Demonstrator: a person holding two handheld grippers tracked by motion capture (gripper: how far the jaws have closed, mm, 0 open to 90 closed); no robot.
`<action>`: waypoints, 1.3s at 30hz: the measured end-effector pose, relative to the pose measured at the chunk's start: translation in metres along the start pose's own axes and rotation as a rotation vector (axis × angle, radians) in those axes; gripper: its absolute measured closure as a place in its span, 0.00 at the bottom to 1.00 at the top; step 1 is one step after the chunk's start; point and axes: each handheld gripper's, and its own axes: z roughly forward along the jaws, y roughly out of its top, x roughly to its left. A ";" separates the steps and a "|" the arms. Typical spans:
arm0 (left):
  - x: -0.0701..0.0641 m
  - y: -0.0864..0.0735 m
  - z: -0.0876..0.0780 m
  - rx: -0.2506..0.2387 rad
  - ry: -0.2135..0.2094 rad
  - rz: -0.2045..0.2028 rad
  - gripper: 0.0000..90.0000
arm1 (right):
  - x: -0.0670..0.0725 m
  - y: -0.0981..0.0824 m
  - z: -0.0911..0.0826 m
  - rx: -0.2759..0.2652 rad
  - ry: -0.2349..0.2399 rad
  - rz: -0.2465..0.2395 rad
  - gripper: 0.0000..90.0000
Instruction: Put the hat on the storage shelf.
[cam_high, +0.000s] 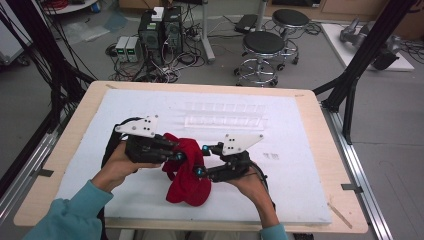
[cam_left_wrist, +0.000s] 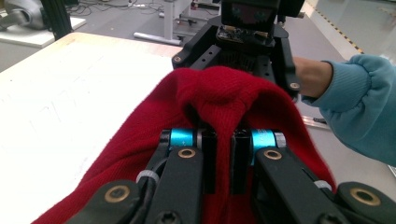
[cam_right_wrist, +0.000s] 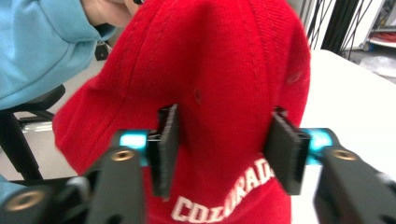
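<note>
The red knit hat (cam_high: 187, 170) hangs between both hands above the worktop (cam_high: 300, 165). The left tongs (cam_left_wrist: 218, 161) are clamped on a fold of it. The right tongs (cam_right_wrist: 224, 149), half open, straddle its lettered band directly ahead without pinching it.

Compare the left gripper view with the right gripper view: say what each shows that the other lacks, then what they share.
Left gripper view alone: the left gripper pinching a fold of the red hat, with the right gripper behind it.

Right gripper view alone: white COLORADO lettering on the hat, and the right gripper's jaws astride the knit, which fills the gap between them.

Both: the hat, a blue sleeve and the white table.
</note>
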 end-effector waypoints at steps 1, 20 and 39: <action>0.000 0.000 0.000 0.001 0.001 -0.001 0.97 | -0.002 -0.001 -0.001 -0.002 0.010 0.024 0.68; -0.001 -0.003 0.001 -0.004 0.012 -0.026 0.94 | 0.000 -0.006 0.001 -0.007 0.011 0.122 0.97; 0.006 -0.006 -0.011 0.029 0.228 -0.246 0.19 | -0.001 -0.005 -0.003 -0.032 -0.022 0.131 0.97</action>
